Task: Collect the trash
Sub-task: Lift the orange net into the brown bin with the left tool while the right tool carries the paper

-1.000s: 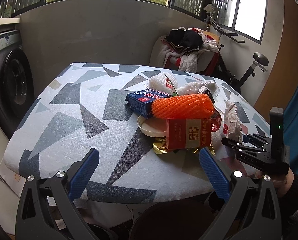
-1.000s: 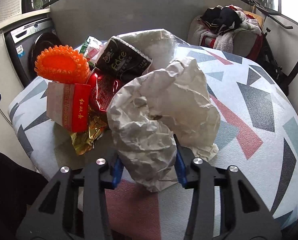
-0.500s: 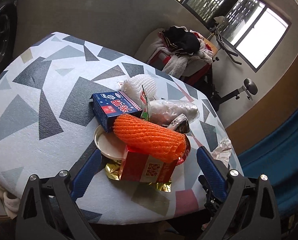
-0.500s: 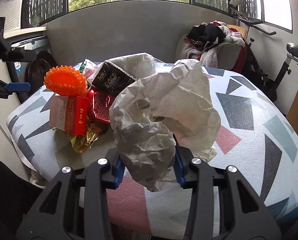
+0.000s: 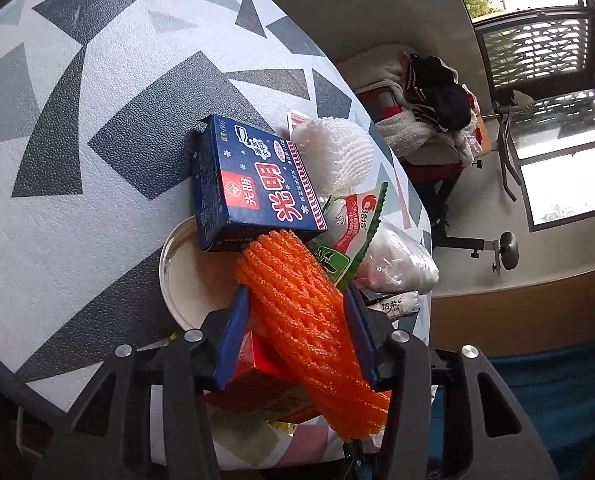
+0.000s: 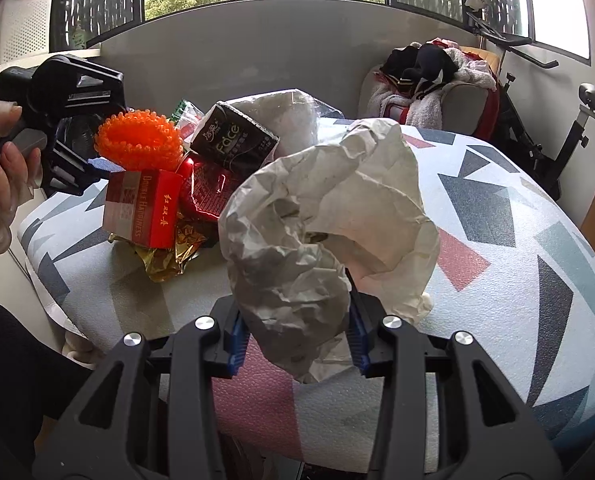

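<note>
A pile of trash lies on the patterned table. On top of it is an orange foam net, resting on a red box. My left gripper is closing on the net, and its blue pads touch both sides. In the right wrist view the same orange foam net sits at the left above the red box. My right gripper is shut on a big ball of crumpled white paper, held just above the table's near edge.
The pile also holds a blue carton, a white foam net, a green-white snack wrapper, a plastic bag, a white lid, a black tissue pack and gold foil. A clothes-laden chair stands beyond.
My left gripper has moved in over the pile, rolled, and narrowed from wide open onto the orange foam net. The right gripper has drawn back slightly, keeping hold of the crumpled paper.
</note>
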Available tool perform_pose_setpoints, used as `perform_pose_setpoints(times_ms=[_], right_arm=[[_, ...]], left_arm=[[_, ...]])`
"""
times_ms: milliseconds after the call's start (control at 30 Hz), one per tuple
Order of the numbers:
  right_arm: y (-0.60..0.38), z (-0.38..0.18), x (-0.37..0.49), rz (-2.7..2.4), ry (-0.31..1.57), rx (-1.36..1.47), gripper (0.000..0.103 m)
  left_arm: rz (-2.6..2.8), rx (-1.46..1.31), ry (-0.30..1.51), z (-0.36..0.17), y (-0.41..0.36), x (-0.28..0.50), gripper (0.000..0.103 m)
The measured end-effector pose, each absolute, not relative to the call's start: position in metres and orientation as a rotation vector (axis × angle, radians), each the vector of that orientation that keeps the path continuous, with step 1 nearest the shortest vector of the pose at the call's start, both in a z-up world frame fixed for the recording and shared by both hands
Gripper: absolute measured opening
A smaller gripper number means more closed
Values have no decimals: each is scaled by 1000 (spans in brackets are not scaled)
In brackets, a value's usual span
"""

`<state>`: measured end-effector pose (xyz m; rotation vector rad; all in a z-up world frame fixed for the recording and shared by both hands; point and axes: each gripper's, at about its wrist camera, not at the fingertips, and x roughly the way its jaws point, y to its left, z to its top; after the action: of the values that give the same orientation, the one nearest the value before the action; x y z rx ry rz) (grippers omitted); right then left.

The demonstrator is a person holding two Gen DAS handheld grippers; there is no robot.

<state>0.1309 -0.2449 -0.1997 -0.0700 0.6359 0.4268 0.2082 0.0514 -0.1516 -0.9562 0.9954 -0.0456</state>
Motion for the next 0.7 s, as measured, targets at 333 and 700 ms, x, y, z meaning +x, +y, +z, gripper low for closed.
perform_pose_setpoints(times_ms=[333, 700], right_arm=[[-243, -198, 125, 424, 618, -72, 42], [-241, -186, 94, 443, 619, -60, 42]], left_arm=[[-156, -645, 839, -80, 40, 193, 24], [-309, -269, 621, -63, 12, 85, 24]])
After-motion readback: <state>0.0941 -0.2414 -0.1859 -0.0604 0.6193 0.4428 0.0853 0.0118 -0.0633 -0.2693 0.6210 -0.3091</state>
